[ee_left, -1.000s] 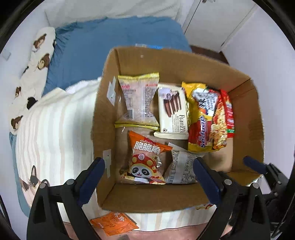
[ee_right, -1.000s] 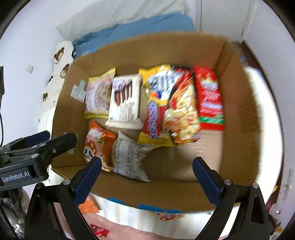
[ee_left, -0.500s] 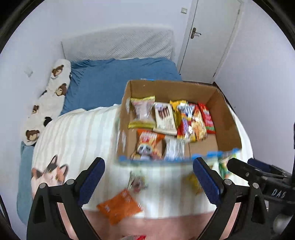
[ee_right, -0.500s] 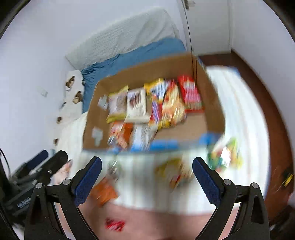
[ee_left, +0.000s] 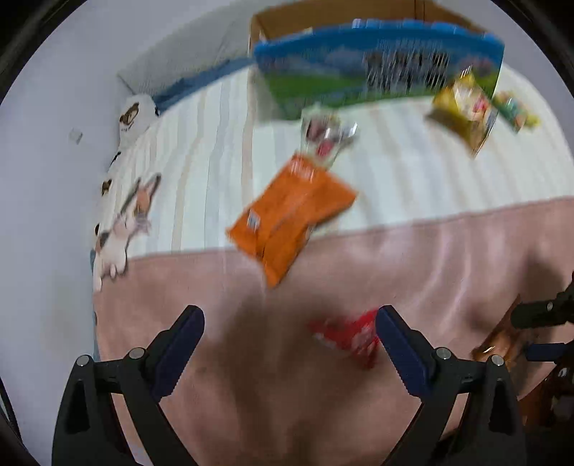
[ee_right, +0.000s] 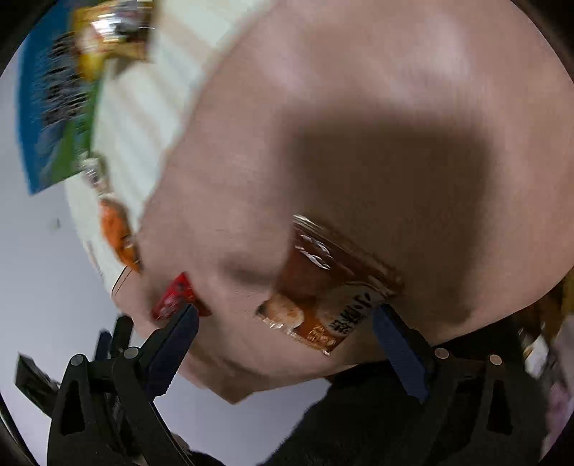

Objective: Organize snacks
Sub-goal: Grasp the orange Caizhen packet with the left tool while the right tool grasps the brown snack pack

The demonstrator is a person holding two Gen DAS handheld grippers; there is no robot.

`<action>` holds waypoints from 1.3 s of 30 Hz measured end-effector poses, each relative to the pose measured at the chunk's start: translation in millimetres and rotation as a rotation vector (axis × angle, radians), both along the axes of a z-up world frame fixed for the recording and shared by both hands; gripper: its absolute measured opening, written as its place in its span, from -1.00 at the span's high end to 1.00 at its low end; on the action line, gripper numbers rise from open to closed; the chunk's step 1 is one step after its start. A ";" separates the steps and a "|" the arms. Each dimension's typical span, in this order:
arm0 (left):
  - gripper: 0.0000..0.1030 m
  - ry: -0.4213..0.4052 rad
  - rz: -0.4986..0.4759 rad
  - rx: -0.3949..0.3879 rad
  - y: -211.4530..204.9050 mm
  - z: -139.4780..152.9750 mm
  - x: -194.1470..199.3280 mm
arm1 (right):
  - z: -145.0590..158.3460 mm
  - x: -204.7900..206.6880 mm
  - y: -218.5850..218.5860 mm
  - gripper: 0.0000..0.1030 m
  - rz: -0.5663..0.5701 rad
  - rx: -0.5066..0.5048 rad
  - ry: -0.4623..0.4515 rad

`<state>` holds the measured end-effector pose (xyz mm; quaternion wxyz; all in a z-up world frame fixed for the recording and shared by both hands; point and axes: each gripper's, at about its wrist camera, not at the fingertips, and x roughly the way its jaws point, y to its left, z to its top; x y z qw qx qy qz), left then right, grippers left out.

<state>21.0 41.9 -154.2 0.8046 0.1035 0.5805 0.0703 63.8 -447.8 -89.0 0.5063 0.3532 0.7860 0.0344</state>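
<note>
- Two views, both smeared by blur; my left wrist view takes in the most: my left gripper (ee_left: 288, 335) has its jaws spread wide with nothing between them, hanging over the pink blanket (ee_left: 222, 322); a red packet (ee_left: 346, 335) lies on the pink just beside my right-hand pad
- Only this view shows the orange packet (ee_left: 292, 215) whole; it lies across the line where pink meets the cream striped cover (ee_left: 412, 179), long axis running diagonally from lower left to upper right; its print is too blurred to read
- Further off stand the cardboard box (ee_left: 283, 18) with its blue and green printed side, a clear wrapper (ee_left: 324, 138) near it and a yellow packet (ee_left: 462, 111) to the right; my right gripper (ee_left: 538, 329) shows at the far right edge
- My right wrist view alone shows the brown packet (ee_right: 332, 286) clearly; it lies on the pink blanket (ee_right: 358, 89) just ahead of my right gripper (ee_right: 285, 328), whose jaws are wide apart and hold nothing; its long axis slants from upper left to lower right, and the characters on its pale end are unreadable to me
- Here the red packet (ee_right: 175, 295) lies by my left-hand pad, and the orange packet (ee_right: 118, 233) shows only as a sliver at the left.
</note>
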 end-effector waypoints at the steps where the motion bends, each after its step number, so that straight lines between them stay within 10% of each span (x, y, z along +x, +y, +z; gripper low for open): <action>1: -0.90 0.010 0.003 0.005 2.1 -5.7 -2.2 | -8.5 -4.2 1.9 -0.93 -0.024 -0.006 0.014; 8: -0.90 0.019 -0.089 0.050 9.5 -10.4 10.1 | -7.0 1.1 37.9 -0.19 0.046 -0.180 -0.067; 14: -0.90 0.032 -0.286 0.104 5.4 -10.6 54.8 | 36.0 38.9 82.3 -0.19 0.339 -0.245 -0.347; 24: -0.90 0.316 -0.376 -0.143 22.8 -64.6 147.9 | 39.3 89.0 127.7 -0.19 0.631 -0.280 -0.343; 28: -0.70 0.307 -0.326 -0.184 27.0 -70.1 145.1 | 37.8 93.5 136.1 -0.19 0.643 -0.283 -0.331; 31: -0.47 0.316 -0.113 -0.286 50.1 -72.2 131.6 | 38.9 94.9 139.6 -0.19 0.655 -0.280 -0.338; 35: -0.46 0.356 0.165 -0.469 82.7 -81.8 110.2 | 37.9 98.5 153.0 -0.19 0.688 -0.272 -0.346; 39: -0.58 0.329 0.214 -0.534 92.4 -86.2 95.1 | 36.5 101.0 149.8 -0.25 0.728 -0.246 -0.346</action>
